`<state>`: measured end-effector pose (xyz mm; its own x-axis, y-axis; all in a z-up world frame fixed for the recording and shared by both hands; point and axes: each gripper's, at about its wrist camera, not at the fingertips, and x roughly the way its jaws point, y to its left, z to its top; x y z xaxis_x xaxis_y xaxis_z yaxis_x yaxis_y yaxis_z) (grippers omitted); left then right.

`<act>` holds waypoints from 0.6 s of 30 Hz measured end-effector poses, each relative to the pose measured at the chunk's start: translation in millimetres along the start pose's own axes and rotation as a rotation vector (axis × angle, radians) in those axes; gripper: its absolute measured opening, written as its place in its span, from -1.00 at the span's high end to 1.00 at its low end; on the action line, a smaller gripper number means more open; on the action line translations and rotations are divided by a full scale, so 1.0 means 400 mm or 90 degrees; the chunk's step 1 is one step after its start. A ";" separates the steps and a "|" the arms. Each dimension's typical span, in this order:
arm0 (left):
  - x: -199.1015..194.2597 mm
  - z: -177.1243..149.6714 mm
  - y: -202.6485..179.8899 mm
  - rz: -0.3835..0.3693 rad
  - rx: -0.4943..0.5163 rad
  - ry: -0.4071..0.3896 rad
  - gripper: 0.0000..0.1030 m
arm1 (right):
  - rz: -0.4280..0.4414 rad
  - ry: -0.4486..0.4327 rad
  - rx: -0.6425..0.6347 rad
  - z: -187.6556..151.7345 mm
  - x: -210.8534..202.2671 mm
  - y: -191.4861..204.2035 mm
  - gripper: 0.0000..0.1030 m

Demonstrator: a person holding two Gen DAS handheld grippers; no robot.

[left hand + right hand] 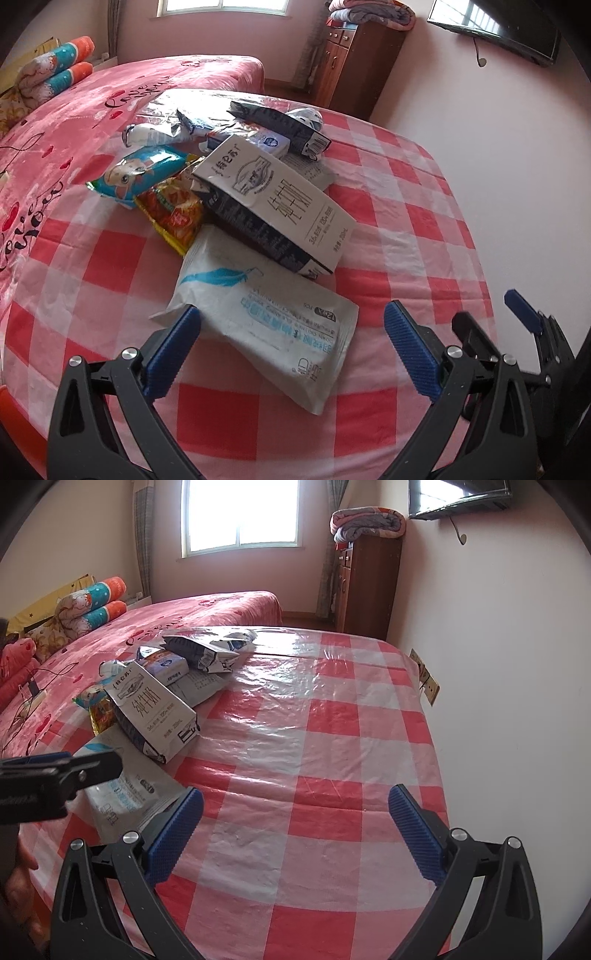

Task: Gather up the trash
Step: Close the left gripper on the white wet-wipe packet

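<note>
Blue ribbed pads of the left gripper (291, 325) framed the bottom of the left wrist view, its jaws spread wide and holding nothing, poised over a white wipes packet (266, 325) with a blue feather printed on it. That packet lay flat on the red-and-white checked tablecloth (406, 229), its far end tucked under a white milk carton (273, 203) lying on its side. Left of the carton sat a yellow-red snack wrapper (173, 214) and a blue packet (144, 173) with a cartoon figure; behind it lay a small blue-and-white box (266, 142), a dark crumpled bag (280, 125) and some silver wrappers (166, 133), all heaped together toward the bed (110, 96) with its pink cover. The right gripper (491, 314) showed at the right edge, also spread. From the right wrist view, the right gripper (295, 812) hovered over bare checked cloth (332, 738), jaws wide apart and empty, with the trash pile well off to its left: the milk carton (155, 712), the dark bag (199, 650) and the wipes packet (118, 797) beside its left finger. One black arm of the left gripper (85, 768) reached in from the left edge. A wooden cabinet (369, 583) stood against the far wall.
</note>
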<state>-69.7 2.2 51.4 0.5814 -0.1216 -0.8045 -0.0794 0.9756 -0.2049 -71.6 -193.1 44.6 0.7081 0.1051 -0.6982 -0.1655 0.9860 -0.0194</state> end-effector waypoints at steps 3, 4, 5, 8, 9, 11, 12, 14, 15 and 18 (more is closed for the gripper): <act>0.014 0.006 -0.013 0.019 0.013 -0.002 -0.93 | 0.005 0.003 0.001 -0.004 0.002 -0.002 -0.93; 0.019 0.006 -0.016 0.025 0.016 -0.001 -0.93 | 0.006 0.004 0.001 -0.004 0.002 -0.002 -0.93; 0.024 0.006 -0.018 0.031 0.017 0.000 -0.93 | 0.008 0.004 0.001 -0.004 0.003 -0.002 -0.93; 0.033 0.005 -0.026 0.052 0.032 -0.002 -0.93 | 0.012 0.006 0.001 -0.005 0.003 -0.002 -0.93; 0.035 0.004 -0.028 0.057 0.035 -0.003 -0.93 | 0.013 0.007 0.000 -0.006 0.003 -0.001 -0.93; 0.038 0.003 -0.030 0.066 0.039 -0.004 -0.93 | 0.016 0.009 0.001 -0.008 0.005 0.000 -0.93; 0.039 0.002 -0.032 0.072 0.042 -0.004 -0.93 | 0.018 0.010 0.002 -0.009 0.006 -0.001 -0.93; 0.041 0.001 -0.035 0.080 0.045 -0.005 -0.93 | 0.022 0.012 0.003 -0.012 0.007 -0.002 -0.93; 0.041 -0.001 -0.036 0.084 0.047 -0.005 -0.93 | 0.023 0.014 0.003 -0.014 0.007 -0.003 -0.93; 0.047 -0.005 -0.040 0.104 0.056 -0.006 -0.93 | 0.024 0.016 0.005 -0.017 0.007 -0.006 -0.93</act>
<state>-59.2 -16.2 38.6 0.5738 0.0410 -0.8179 -0.1025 0.9945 -0.0221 -73.8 -196.0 37.9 0.6842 0.1398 -0.7158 -0.1863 0.9824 0.0138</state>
